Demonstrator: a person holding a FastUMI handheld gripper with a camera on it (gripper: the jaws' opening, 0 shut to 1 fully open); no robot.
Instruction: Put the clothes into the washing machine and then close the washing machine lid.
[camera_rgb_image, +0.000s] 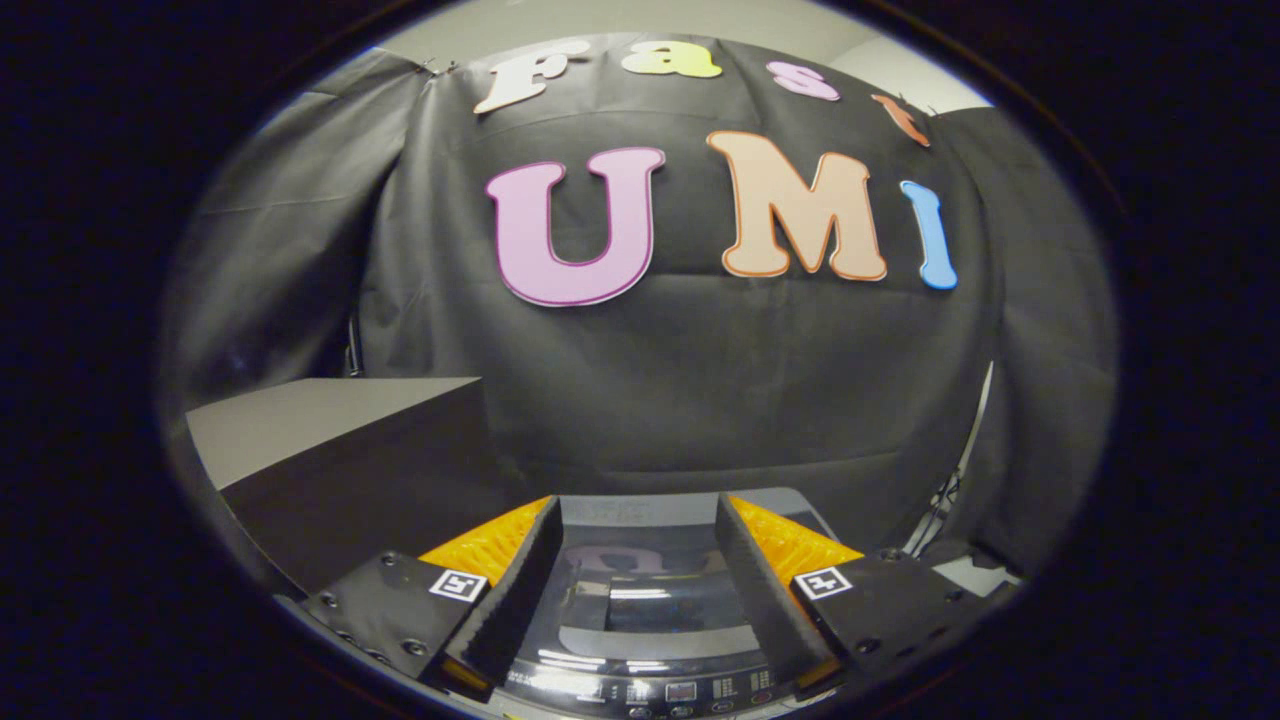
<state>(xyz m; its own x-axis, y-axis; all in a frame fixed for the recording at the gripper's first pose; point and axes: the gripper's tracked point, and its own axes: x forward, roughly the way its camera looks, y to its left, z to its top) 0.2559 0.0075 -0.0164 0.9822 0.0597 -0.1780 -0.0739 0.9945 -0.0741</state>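
Note:
The washing machine sits just below and ahead of my gripper (638, 545). Its dark glossy lid (640, 600) lies flat and closed, mirroring the booth lights. A strip of control buttons (680, 692) runs along the machine's near edge, beneath the fingers. My two fingers (520, 590) stand apart above the lid with nothing between them, so the gripper is open. Whether the fingers touch the lid I cannot tell.
A dark box-shaped stand with a grey top (330, 430) rises to the left of the machine. The booth's black cloth wall (700, 380) hangs right behind the machine. A thin cable (965, 470) runs down the wall at the right.

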